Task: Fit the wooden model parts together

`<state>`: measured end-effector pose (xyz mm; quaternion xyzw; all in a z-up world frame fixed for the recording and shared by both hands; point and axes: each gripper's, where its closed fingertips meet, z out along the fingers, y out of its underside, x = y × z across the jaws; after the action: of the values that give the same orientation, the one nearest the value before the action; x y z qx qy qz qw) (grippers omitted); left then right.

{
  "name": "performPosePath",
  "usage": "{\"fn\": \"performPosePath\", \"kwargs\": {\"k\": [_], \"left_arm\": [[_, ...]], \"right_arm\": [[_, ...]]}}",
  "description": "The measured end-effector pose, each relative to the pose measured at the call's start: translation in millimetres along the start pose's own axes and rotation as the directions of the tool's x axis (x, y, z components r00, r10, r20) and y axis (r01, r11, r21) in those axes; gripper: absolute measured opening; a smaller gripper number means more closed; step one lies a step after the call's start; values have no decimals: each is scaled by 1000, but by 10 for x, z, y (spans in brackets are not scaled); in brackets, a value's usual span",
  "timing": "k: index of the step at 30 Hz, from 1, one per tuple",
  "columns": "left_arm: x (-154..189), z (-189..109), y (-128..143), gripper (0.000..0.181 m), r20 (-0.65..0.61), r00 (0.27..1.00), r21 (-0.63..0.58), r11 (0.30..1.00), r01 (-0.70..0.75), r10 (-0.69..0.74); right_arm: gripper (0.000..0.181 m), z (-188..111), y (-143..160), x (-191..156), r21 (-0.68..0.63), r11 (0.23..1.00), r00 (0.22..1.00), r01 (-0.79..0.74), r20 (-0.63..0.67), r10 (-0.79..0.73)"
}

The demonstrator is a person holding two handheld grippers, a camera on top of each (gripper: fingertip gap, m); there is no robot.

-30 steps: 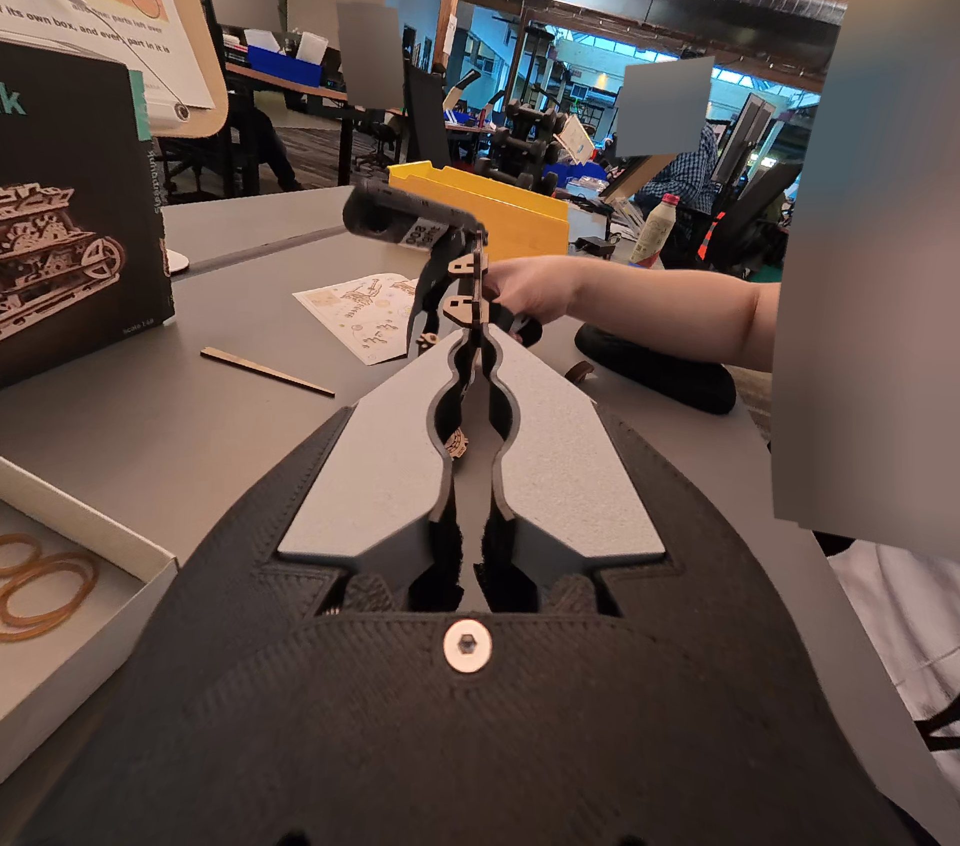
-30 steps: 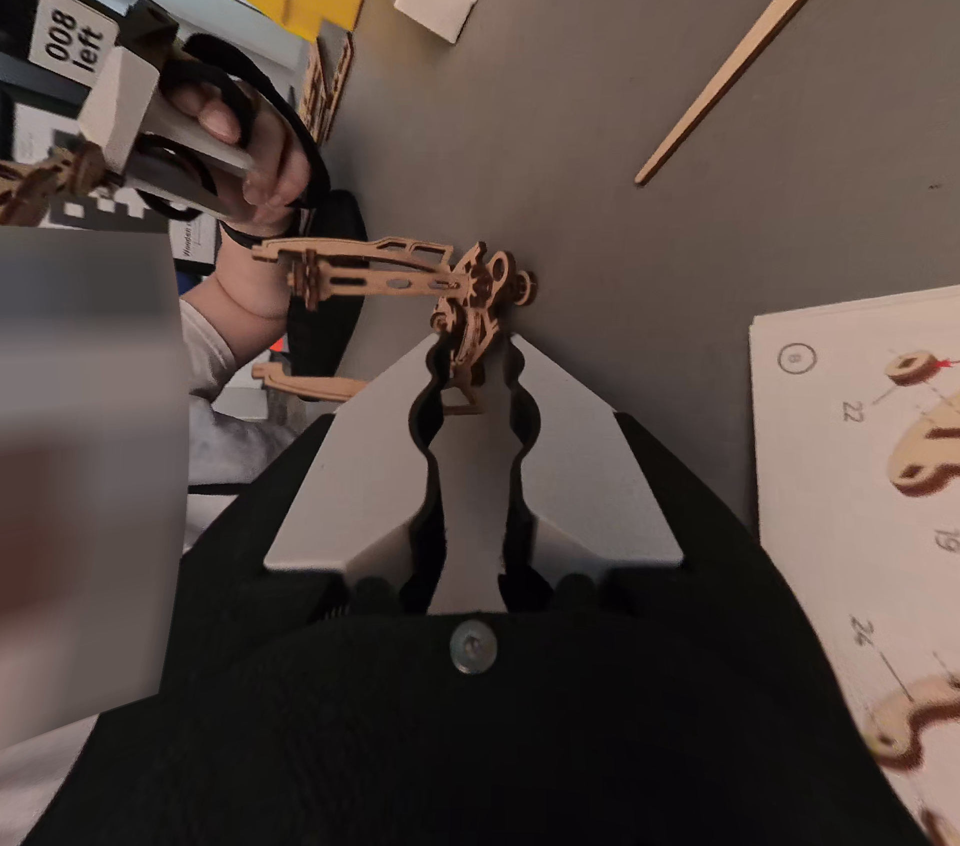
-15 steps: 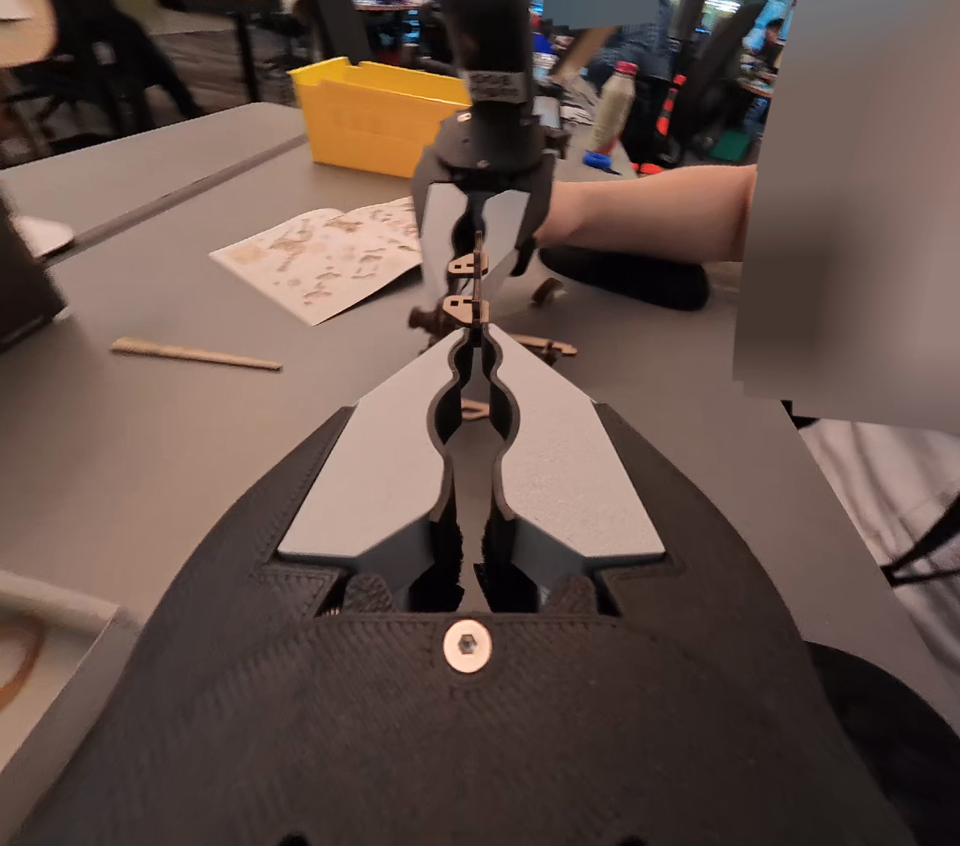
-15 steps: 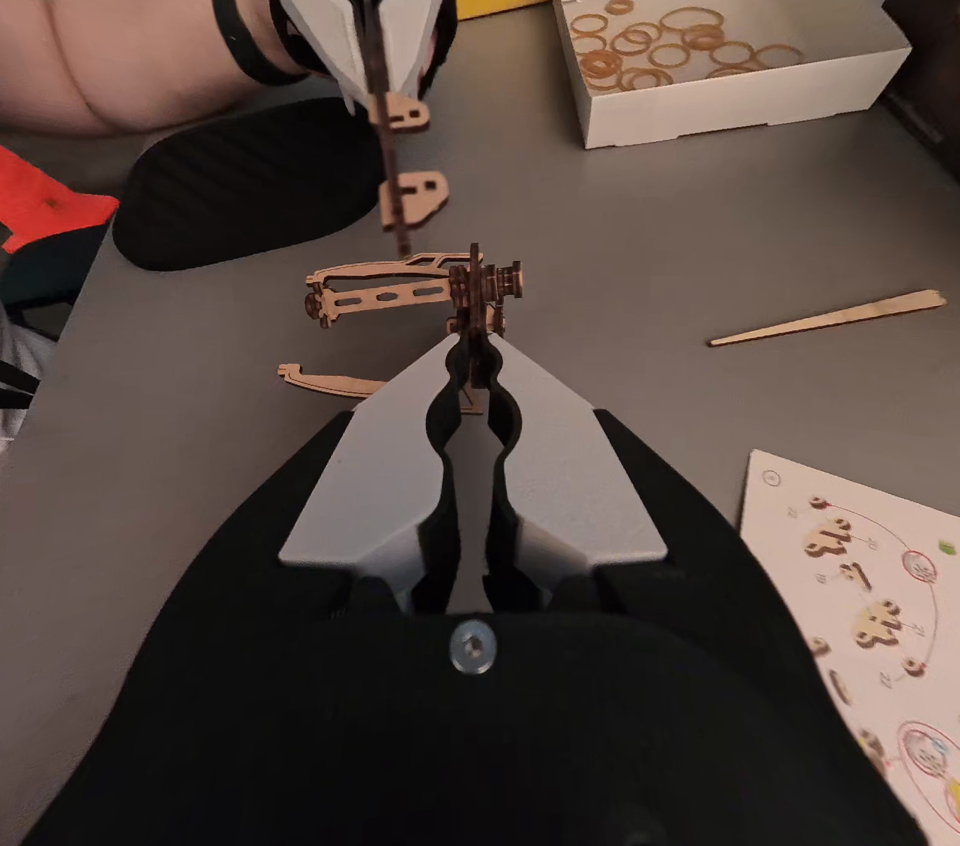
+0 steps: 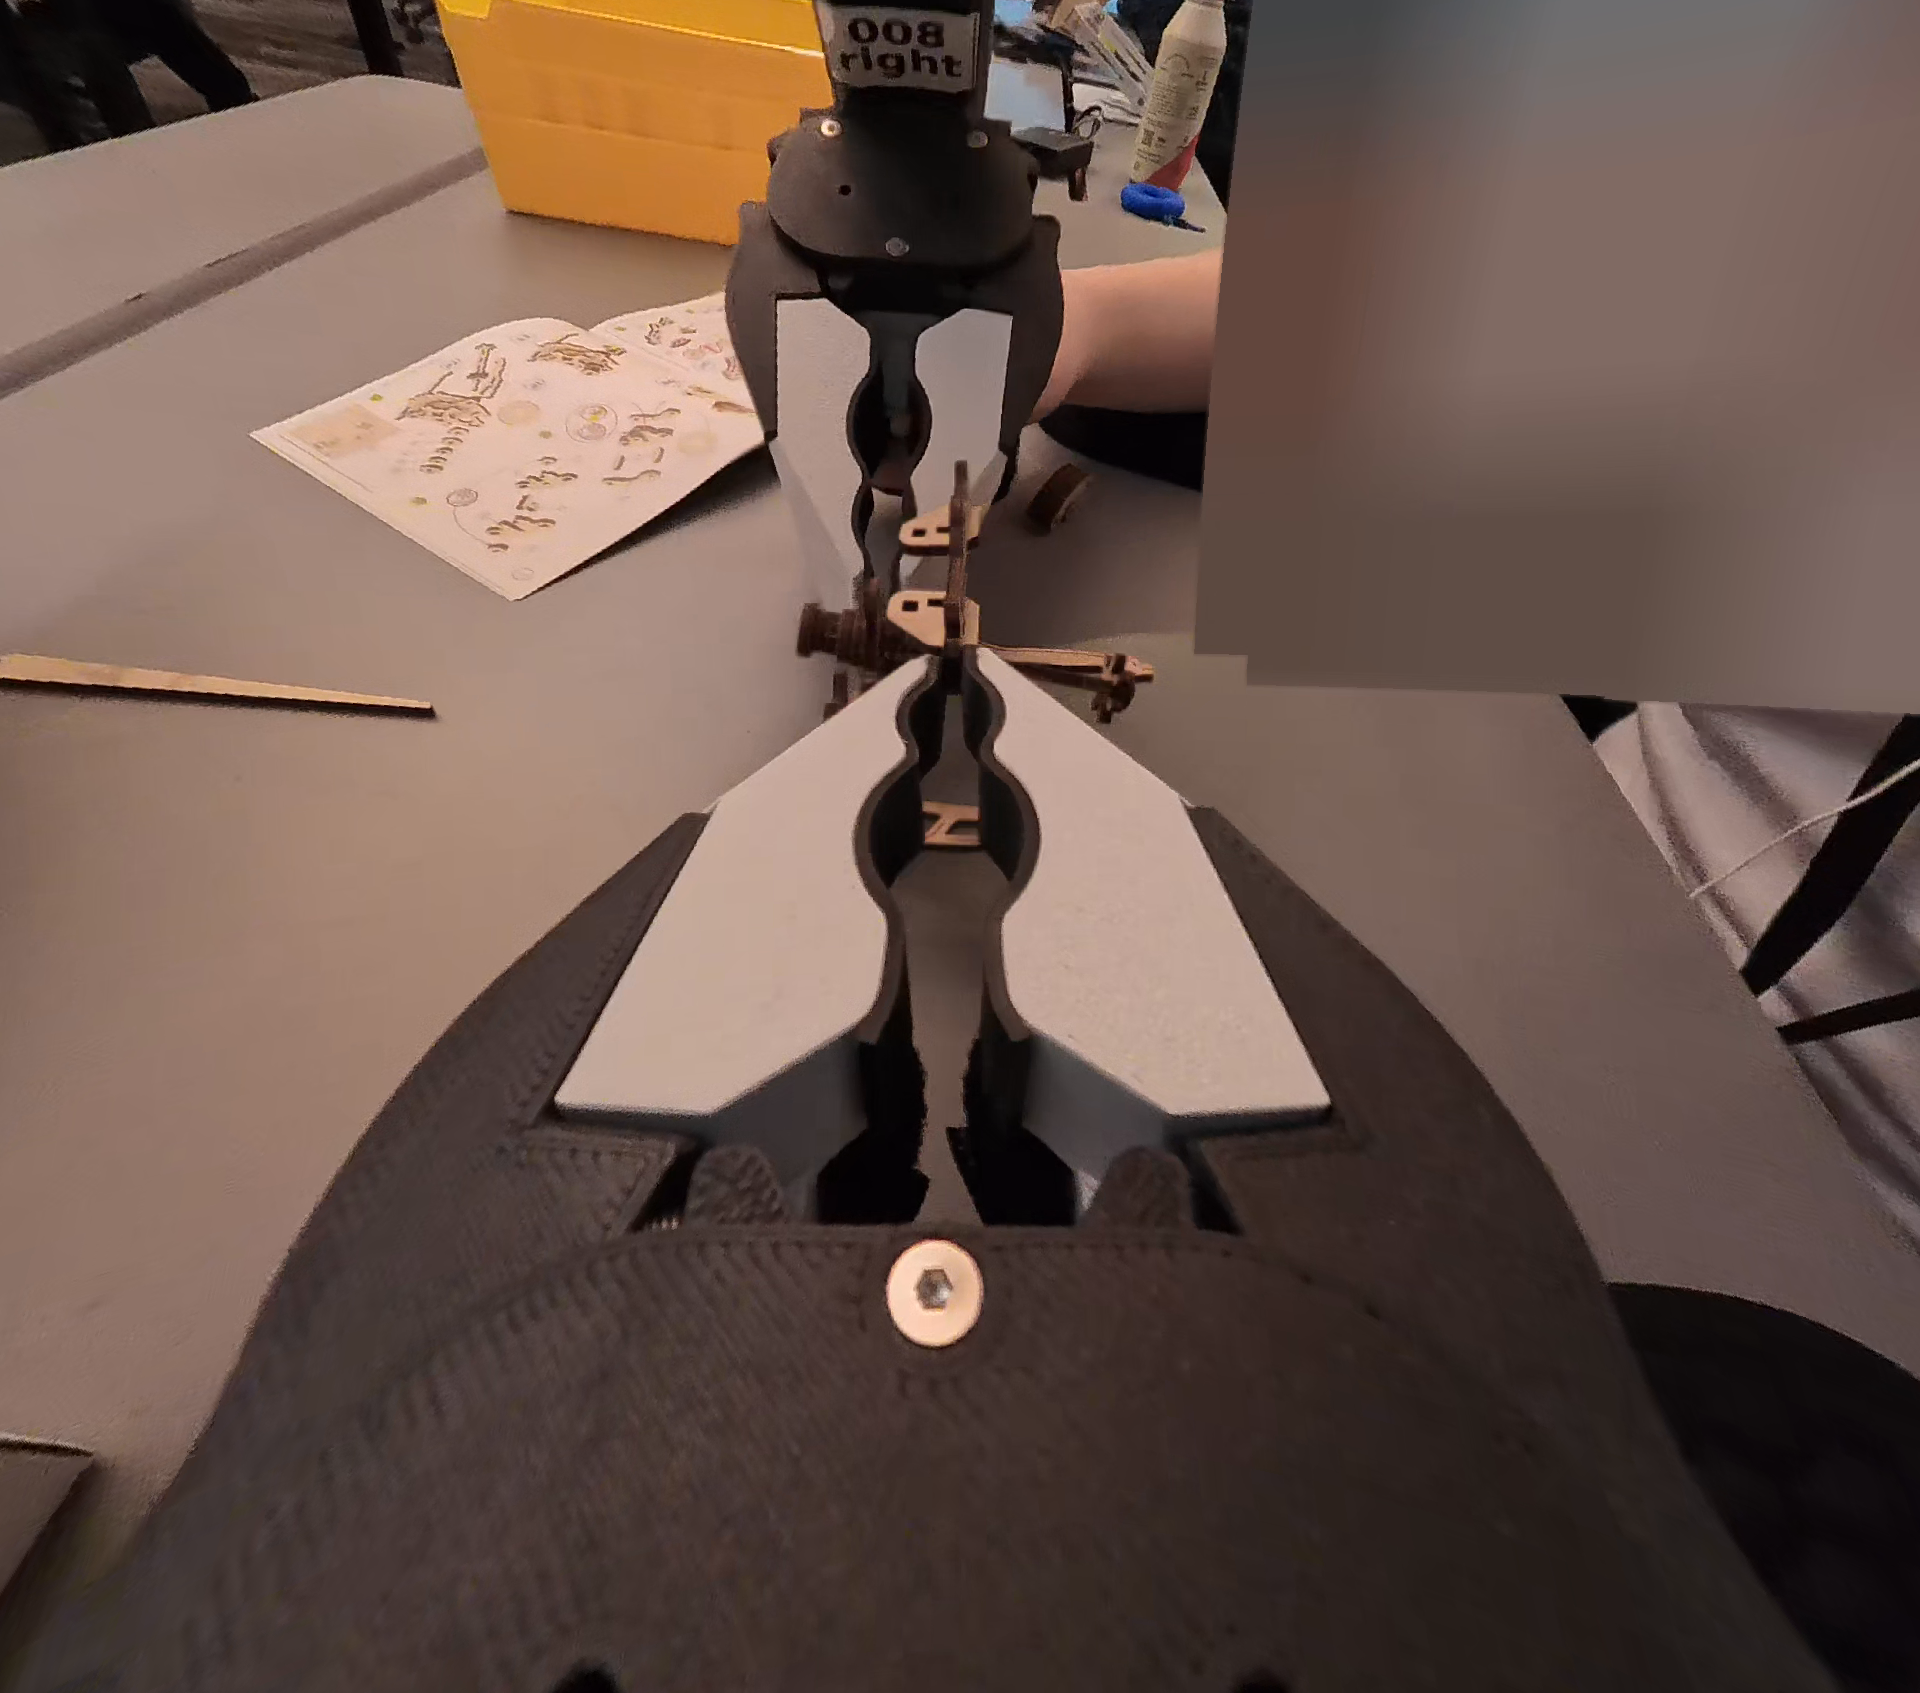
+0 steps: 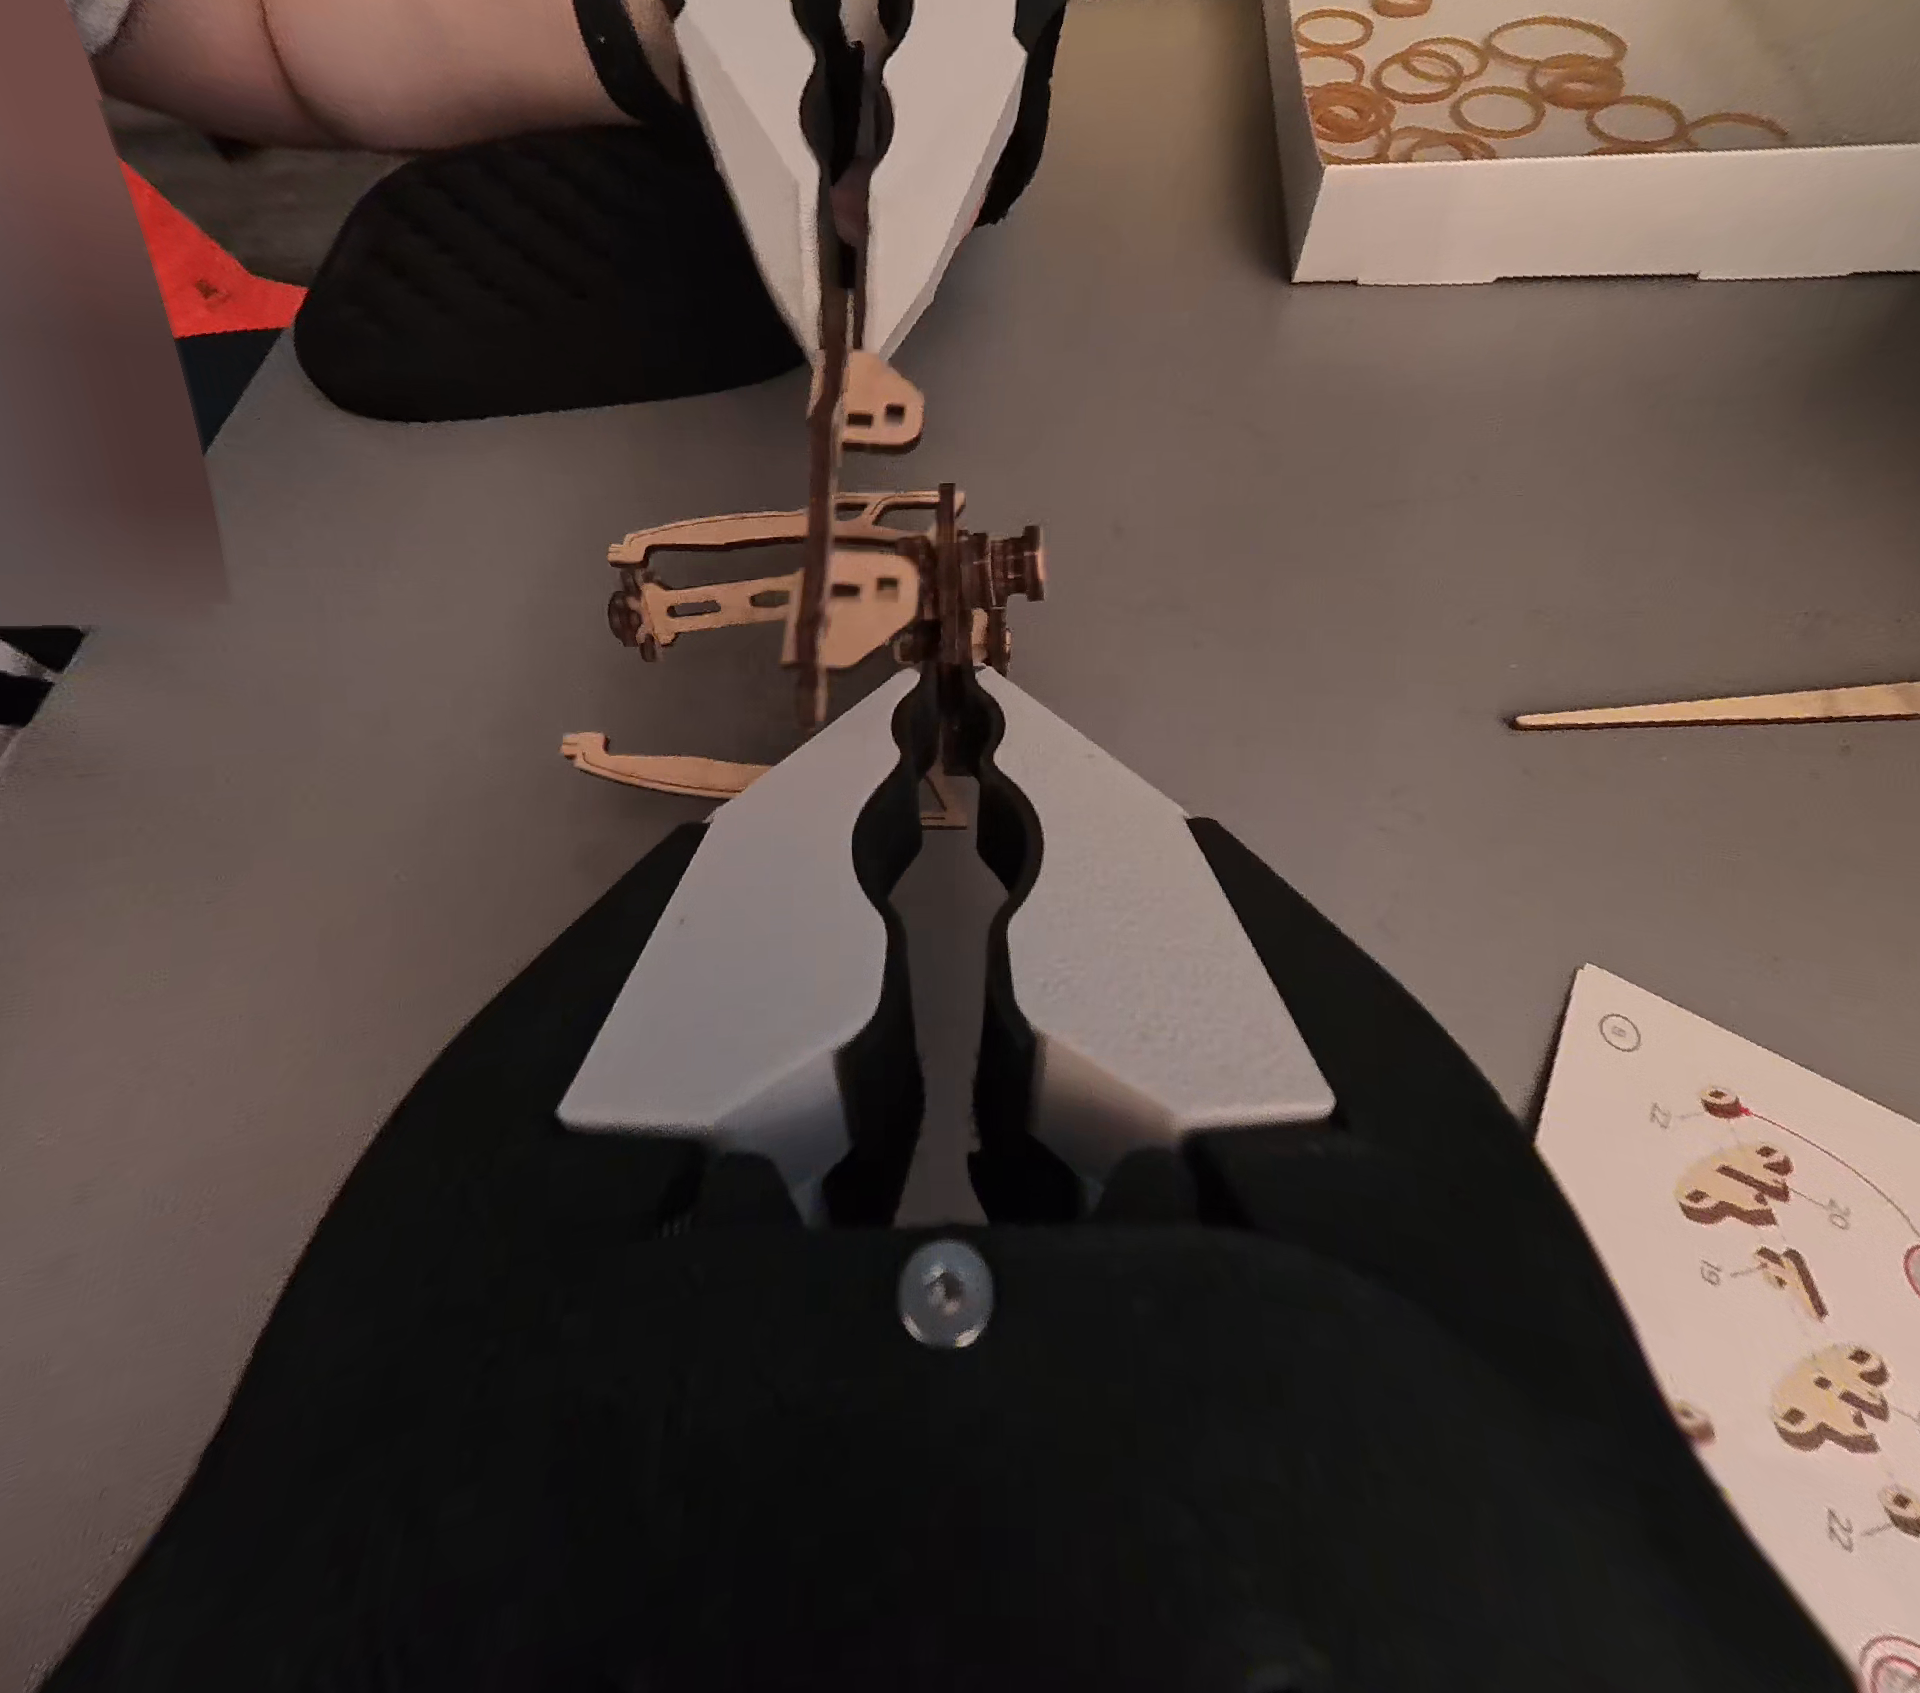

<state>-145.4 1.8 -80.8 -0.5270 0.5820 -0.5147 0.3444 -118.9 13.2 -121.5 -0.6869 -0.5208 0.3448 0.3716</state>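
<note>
A thin wooden strip (image 6: 831,500) carrying two small tabs is pinched edge-on by the left gripper (image 6: 840,339), while a wooden sub-assembly (image 6: 935,594) of arms and stacked discs is clamped by the right gripper (image 6: 948,687), apparently so the two can be mated above the grey table (image 6: 1351,552). Just beside the sub-assembly, a loose curved piece (image 6: 655,770) is left lying; farther beyond it, a white box (image 6: 1558,220) of rubber bands is seen

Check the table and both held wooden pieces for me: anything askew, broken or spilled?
Nothing stands out. The left gripper is shut on a thin wooden strip and the right gripper on the wooden assembly, both intact. One loose wooden piece lies flat beside them; the rubber bands stay inside their white box.
</note>
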Motion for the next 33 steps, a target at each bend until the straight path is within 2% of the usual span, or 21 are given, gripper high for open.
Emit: {"fn": "performPosePath", "kwargs": {"k": [4,8,11,15,23,28,31,33], "left_arm": [[-42,-76,-30,0,73,987,25,989,-144,142],[62,-20,87,0,57,968,-44,969,-244,246],[70,9,128,0,54,964,-73,964,-257,261],[76,-1,88,0,57,965,-45,966,-255,257],[221,88,74,0,55,951,-87,950,-300,305],[287,170,97,0,69,941,-151,936,-318,331],[367,200,91,0,88,931,-187,924,-333,354],[348,207,160,0,129,908,-279,894,-351,397]], "right_arm": [[1,-17,19,-11,21,1000,1000,-14,28,13],[2,3,43,-2,9,1000,1000,-7,24,7],[6,23,97,-25,-32,998,999,52,6,-52],[12,8,107,-77,-62,994,995,95,9,-94],[17,-150,140,-91,-78,991,994,107,21,-105],[17,-226,104,-116,-48,997,996,63,73,-59],[17,-250,75,-195,-50,995,991,91,103,-86],[17,-306,84,-192,-65,989,989,131,81,-125]]}}
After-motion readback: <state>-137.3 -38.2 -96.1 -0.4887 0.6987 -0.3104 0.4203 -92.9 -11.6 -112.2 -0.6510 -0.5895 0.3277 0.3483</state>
